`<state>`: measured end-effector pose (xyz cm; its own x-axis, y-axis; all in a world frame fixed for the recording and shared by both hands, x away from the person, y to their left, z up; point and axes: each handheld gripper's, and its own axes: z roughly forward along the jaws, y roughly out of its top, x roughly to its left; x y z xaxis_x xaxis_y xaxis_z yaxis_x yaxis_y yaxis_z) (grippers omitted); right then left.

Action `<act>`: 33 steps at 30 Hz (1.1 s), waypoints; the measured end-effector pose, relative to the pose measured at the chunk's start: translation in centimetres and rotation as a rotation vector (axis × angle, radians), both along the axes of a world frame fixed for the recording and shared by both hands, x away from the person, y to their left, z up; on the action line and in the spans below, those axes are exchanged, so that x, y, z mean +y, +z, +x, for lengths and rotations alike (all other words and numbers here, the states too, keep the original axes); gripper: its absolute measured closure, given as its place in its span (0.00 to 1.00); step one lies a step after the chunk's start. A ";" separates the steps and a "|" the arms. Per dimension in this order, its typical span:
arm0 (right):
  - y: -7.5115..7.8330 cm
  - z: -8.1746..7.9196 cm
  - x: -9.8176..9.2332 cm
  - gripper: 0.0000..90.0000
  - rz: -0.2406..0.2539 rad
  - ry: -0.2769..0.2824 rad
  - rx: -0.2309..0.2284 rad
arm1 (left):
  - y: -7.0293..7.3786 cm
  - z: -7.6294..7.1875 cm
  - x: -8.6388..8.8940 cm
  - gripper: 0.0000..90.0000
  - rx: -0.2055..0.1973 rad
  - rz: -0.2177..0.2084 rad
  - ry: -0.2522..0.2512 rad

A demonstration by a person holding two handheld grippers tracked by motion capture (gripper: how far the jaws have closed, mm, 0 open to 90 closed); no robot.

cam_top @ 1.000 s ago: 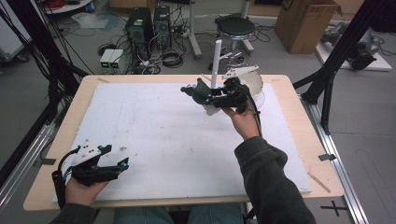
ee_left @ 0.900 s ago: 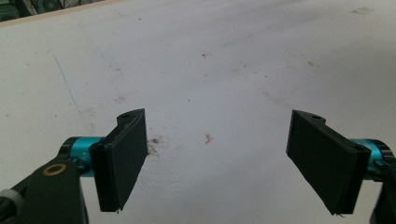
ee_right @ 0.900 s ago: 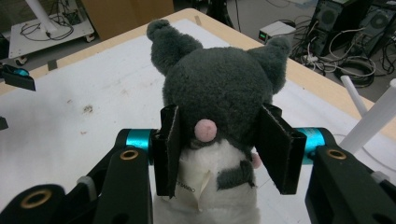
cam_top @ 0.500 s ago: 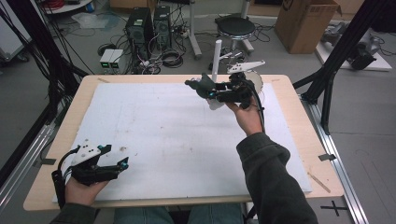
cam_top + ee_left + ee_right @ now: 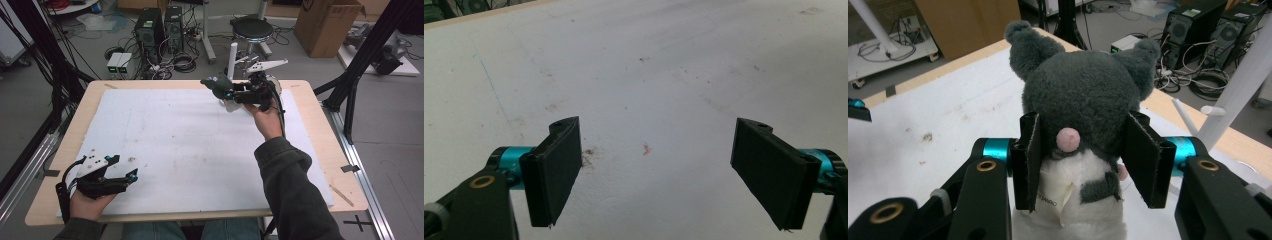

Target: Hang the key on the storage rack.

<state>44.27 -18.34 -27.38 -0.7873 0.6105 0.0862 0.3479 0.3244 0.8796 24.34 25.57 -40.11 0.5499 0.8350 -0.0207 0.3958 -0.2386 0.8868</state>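
Above the far edge of the white mat (image 5: 165,135), the plush toy (image 5: 1083,100) sits clamped between the two black pads of the right gripper (image 5: 1083,160), each pad pressed into its sides. The plush toy (image 5: 216,86) is held clear of the mat, toward the mat's far right corner, with the person's right hand (image 5: 267,120) behind the gripper. It has a dark grey fuzzy head with two rounded ears, a small pink spot low on the head, a white body, and a fabric label hanging at its front. Beyond the mat's far right corner stands a white post (image 5: 233,59). At the mat's near left corner, the left gripper (image 5: 659,170) rests low over the mat, jaws spread wide apart with nothing between them.
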 end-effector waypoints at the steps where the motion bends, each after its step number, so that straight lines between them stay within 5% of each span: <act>1: 0.1 0.1 -0.1 0.59 0.000 -0.006 0.007 | 0.0 0.0 0.0 0.23 0.002 -0.002 0.000; 33: -0.3 2.0 -3.9 0.59 0.033 -0.100 0.012 | 0.0 0.1 0.1 0.23 0.001 -0.006 0.005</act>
<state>46.25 -22.25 -27.64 -0.7214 0.6827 0.1164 0.3875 0.2585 0.8849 24.46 25.71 -40.10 0.5460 0.8374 -0.0265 0.3981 -0.2315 0.8876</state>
